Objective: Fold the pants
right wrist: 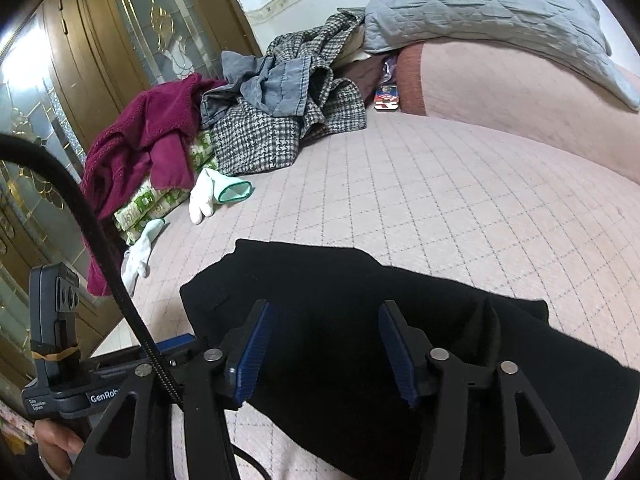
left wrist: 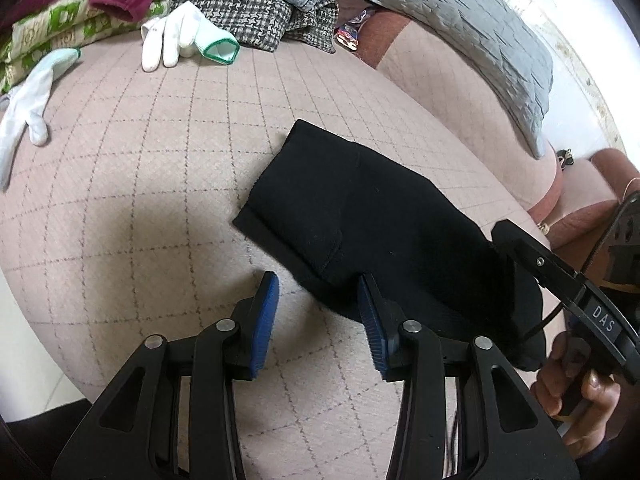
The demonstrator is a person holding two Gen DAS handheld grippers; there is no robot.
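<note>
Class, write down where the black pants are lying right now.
The black pants lie on the pink quilted bedspread, just ahead of both open grippers, well short of the clothes pile at the far side.

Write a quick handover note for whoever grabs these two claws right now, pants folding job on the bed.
Left claw: open, holding nothing, at the near edge of the black pants.
Right claw: open, empty, above the pants.
Pants: on the pink quilted bedspread, already folded into a compact stack with layered edges showing.
Done: at least one fold, judging by the layers.
Left: probably a final fold or tidy-up; how many folds remain I cannot tell.
Clothes pile and white gloves lie apart at the far side.
</note>
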